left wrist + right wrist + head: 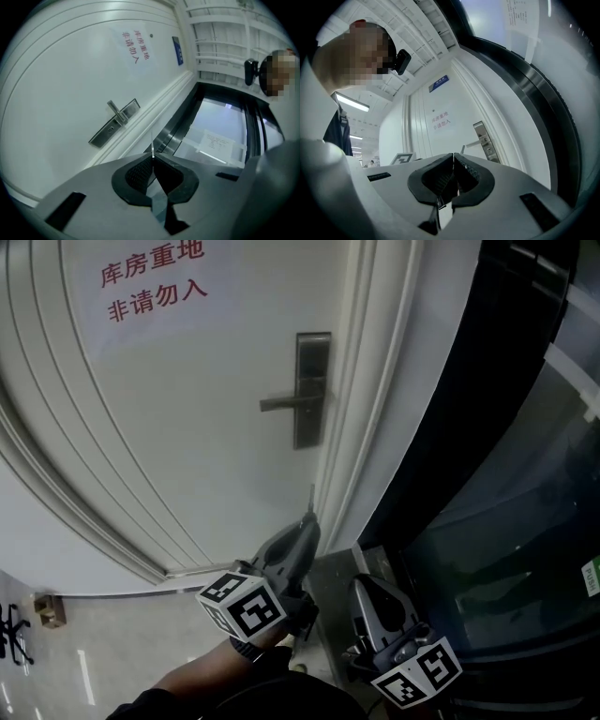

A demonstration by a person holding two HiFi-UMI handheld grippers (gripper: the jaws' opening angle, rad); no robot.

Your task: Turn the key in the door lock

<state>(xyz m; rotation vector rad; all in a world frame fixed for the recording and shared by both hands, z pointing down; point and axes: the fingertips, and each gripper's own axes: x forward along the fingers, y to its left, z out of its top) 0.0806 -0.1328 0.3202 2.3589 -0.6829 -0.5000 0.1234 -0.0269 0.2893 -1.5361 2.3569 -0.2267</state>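
Observation:
A steel lock plate with a lever handle sits on the white door. My left gripper is below the lock and well apart from it. It is shut on a thin key that sticks out toward the door. In the left gripper view the key shows edge-on above the closed jaws, and the lock plate lies up and to the left. My right gripper hangs lower right, shut with nothing held. Its view shows the lock plate ahead.
A red-lettered sign is on the door's upper part, with a blue plaque higher up. The white door frame borders a dark glass panel on the right, which carries a paper notice. A small object lies on the floor at left.

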